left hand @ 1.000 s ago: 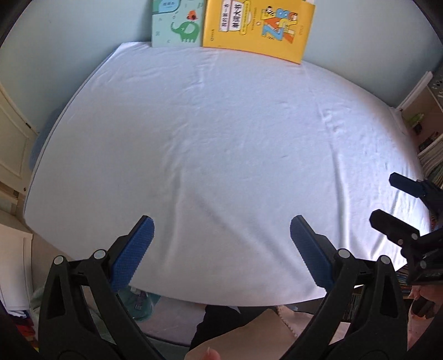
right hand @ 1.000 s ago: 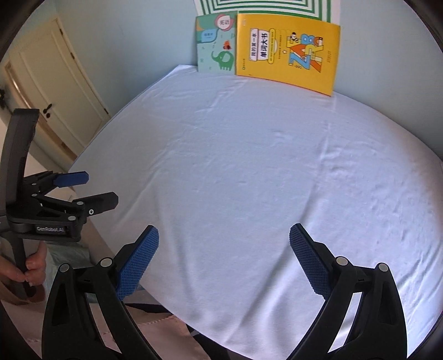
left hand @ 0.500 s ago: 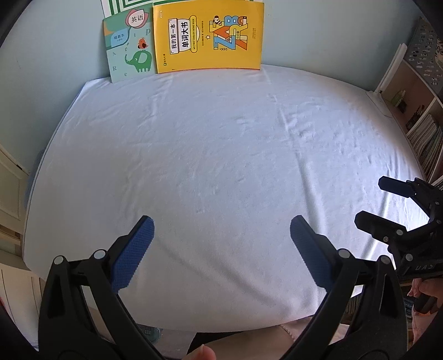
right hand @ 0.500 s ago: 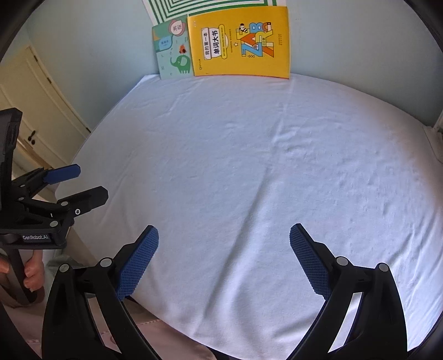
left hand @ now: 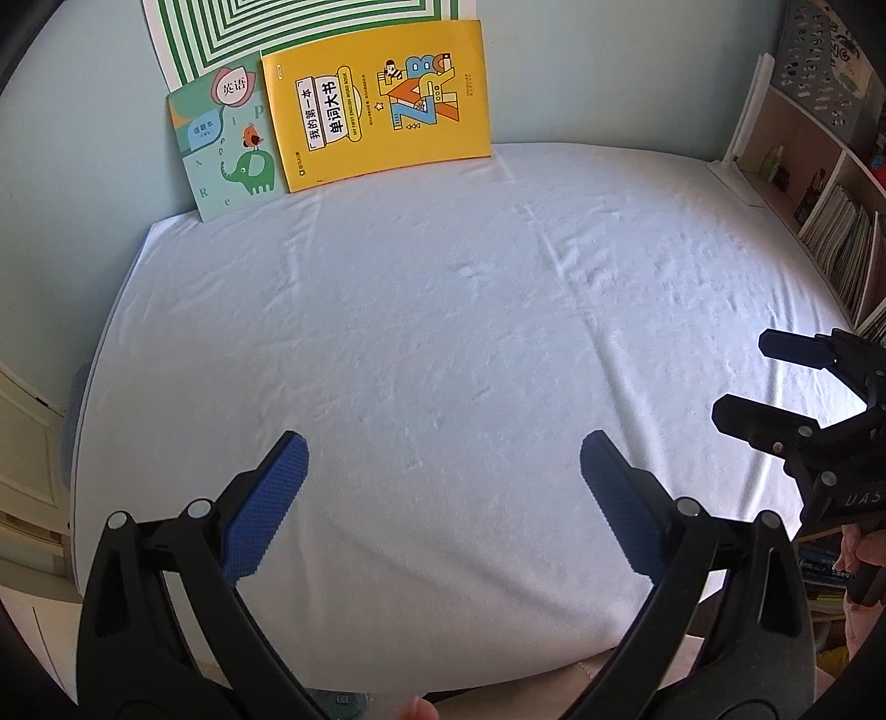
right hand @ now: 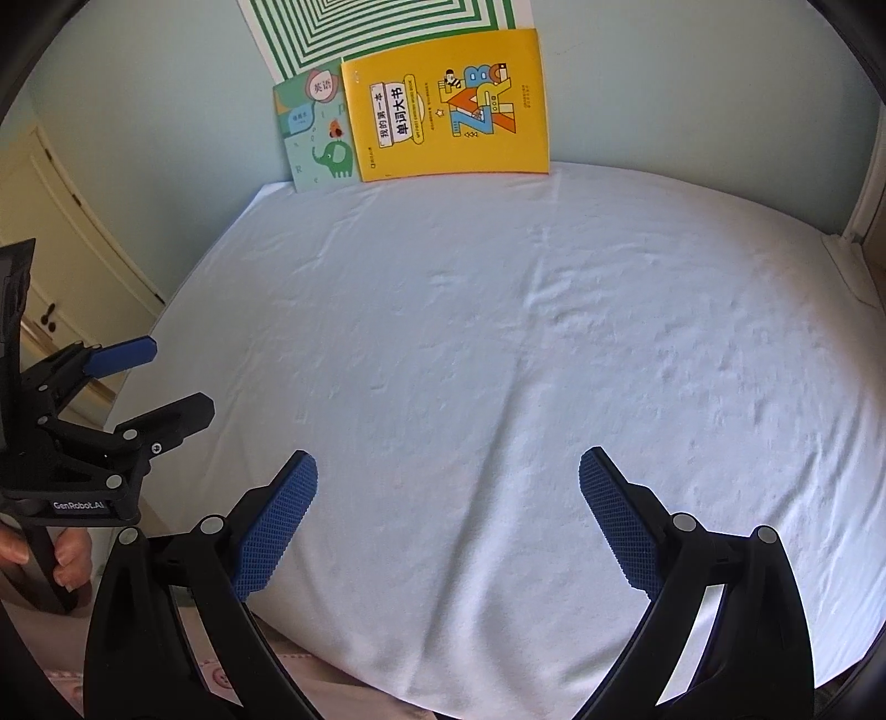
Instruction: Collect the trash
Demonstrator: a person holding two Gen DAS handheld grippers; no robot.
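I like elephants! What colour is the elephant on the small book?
Green. The elephant on the small book shows best in the left wrist view.

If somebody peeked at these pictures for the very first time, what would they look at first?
Probably the bright yellow book standing against the wall at the far edge of the white cloth, with the green elephant book on its left and a green striped sheet behind them. Next, the blue pads of the open left gripper and right gripper at the near edge, holding nothing.
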